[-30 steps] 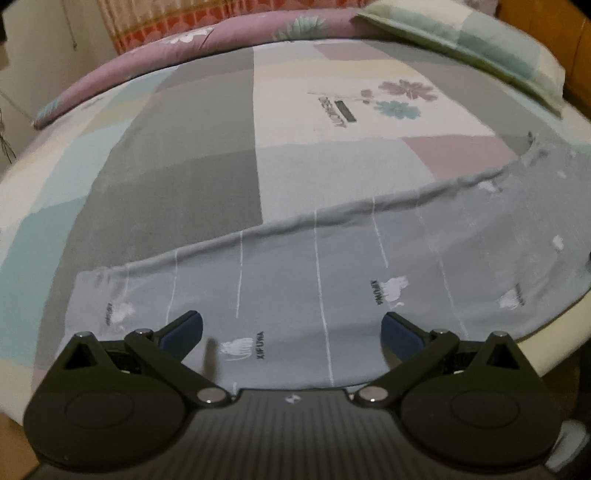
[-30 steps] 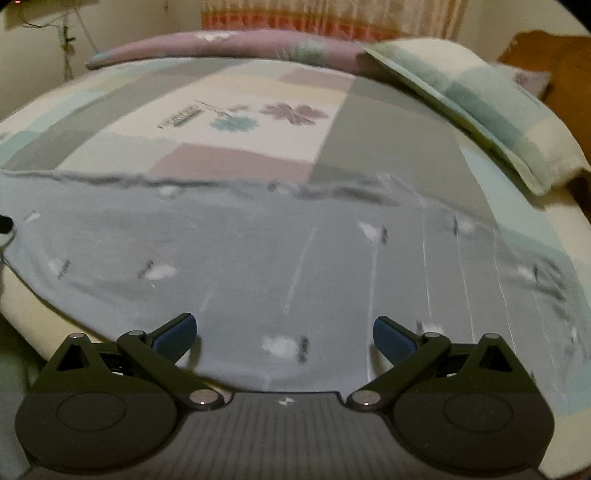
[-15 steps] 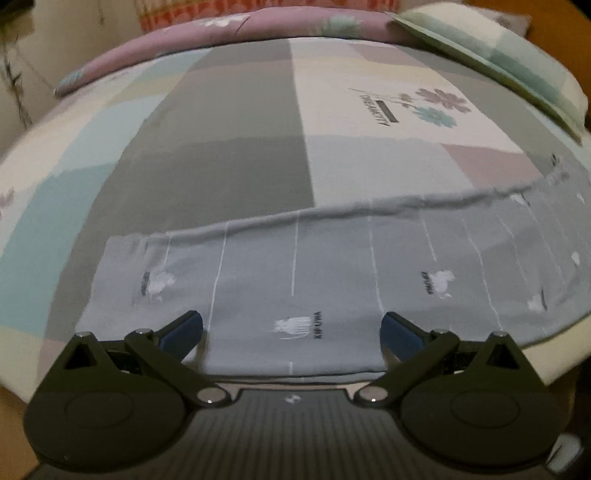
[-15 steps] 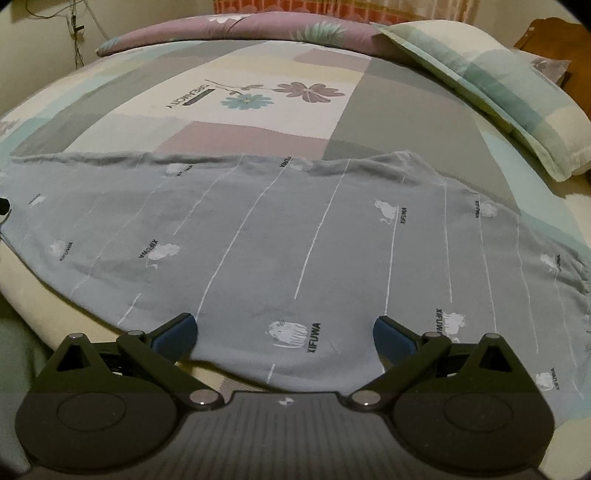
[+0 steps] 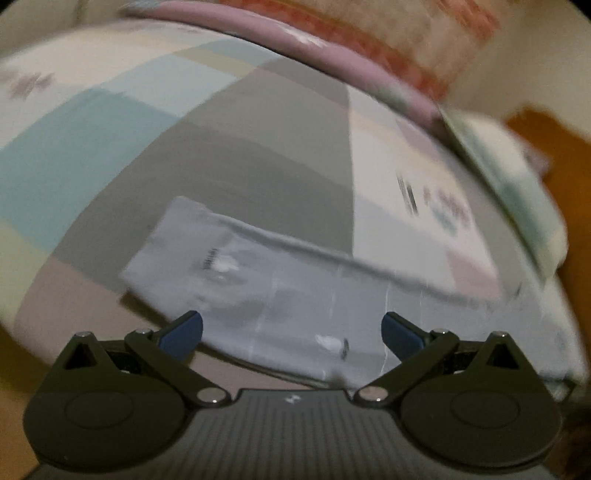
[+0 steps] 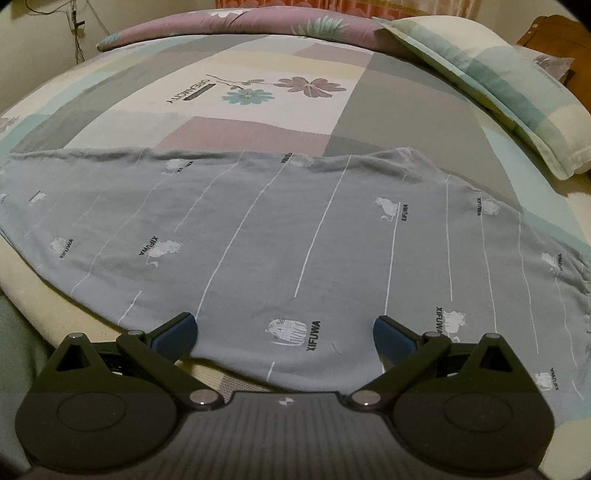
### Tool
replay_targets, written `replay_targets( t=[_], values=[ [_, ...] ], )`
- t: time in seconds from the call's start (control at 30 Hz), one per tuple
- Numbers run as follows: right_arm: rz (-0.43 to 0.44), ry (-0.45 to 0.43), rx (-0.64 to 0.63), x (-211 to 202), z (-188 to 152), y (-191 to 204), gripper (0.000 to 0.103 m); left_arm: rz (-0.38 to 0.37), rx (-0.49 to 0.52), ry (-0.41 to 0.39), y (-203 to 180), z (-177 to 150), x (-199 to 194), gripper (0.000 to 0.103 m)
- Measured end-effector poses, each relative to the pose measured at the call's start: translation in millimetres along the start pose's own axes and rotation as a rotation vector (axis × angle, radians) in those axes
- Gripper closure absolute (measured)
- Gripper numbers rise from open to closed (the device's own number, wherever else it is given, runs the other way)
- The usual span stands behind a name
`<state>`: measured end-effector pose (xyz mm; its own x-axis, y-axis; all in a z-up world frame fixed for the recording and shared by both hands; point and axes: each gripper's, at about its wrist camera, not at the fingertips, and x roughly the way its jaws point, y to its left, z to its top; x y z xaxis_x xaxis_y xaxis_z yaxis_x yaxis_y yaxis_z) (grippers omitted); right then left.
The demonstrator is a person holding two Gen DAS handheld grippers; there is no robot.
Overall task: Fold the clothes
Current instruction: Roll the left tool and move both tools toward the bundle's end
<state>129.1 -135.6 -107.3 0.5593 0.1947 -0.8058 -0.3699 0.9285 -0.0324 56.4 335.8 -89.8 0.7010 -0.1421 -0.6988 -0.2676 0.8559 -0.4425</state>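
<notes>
I have one grey garment (image 6: 295,236) to fold, printed with white stripes and small cats, and it lies flat along the near edge of the bed (image 6: 399,118). In the right wrist view it fills the middle of the frame from far left to far right, so its long axis runs across my tools, not away from them. Its near hem curves just above my right gripper (image 6: 284,326), whose blue pads stand wide apart with nothing between them. The cloth passes under that gap, but I am not holding it.

The left wrist view is badly smeared. My left gripper (image 5: 291,328) is also spread wide and empty. There the garment (image 5: 280,295) slants from a squared end at centre left down to the right edge, and that end sits just above the left fingertip (image 5: 183,330). I judge the left tool nearer that narrow end and the right tool nearer the broad middle.

The count is one garment, two grippers, one pillow (image 6: 517,85) at upper right and one rolled quilt (image 6: 240,22) along the top.
</notes>
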Motion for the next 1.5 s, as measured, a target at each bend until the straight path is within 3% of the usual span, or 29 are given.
replay_targets(
  t=[0.23, 0.37, 0.57, 0.83, 1.0, 1.13, 1.3, 1.33, 1.4, 1.47, 1.5],
  values=[
    [-0.003, 0.018, 0.001, 1, 2, 2, 0.0, -0.034, -0.091, 0.001, 11, -1, 8, 0.001],
    [-0.008, 0.018, 0.005, 1, 2, 3, 0.0, -0.076, -0.218, -0.004, 31, -7, 12, 0.001],
    [-0.007, 0.017, 0.009, 1, 2, 2, 0.0, -0.176, -0.407, -0.071, 60, -13, 15, 0.001],
    [-0.008, 0.008, 0.007, 1, 1, 2, 0.0, -0.193, -0.514, -0.111, 74, 1, 30, 0.001],
    [0.017, 0.058, -0.019, -2, 14, 6, 0.0, -0.172, -0.498, -0.097, 72, 2, 26, 0.001],
    [0.16, -0.034, -0.156, -21, 51, 35, 0.009, -0.065, -0.384, -0.064, 61, 7, 11, 0.001],
    [0.342, -0.106, -0.38, -11, 115, 103, 0.046, 0.051, -0.019, -0.011, 14, -8, -2, 0.001],
    [0.377, -0.104, -0.425, -2, 126, 121, 0.049, 0.061, 0.038, -0.008, 7, -14, -4, 0.001],
    [0.437, -0.093, -0.499, 15, 146, 152, 0.075, 0.08, 0.153, -0.001, -8, -24, -8, 0.001],
    [0.506, -0.076, -0.564, 33, 164, 186, 0.087, 0.09, 0.205, -0.008, -14, -28, -11, 0.001],
    [0.532, -0.077, -0.592, 40, 171, 202, 0.087, 0.094, 0.217, -0.013, -13, -31, -14, 0.001]
  ],
)
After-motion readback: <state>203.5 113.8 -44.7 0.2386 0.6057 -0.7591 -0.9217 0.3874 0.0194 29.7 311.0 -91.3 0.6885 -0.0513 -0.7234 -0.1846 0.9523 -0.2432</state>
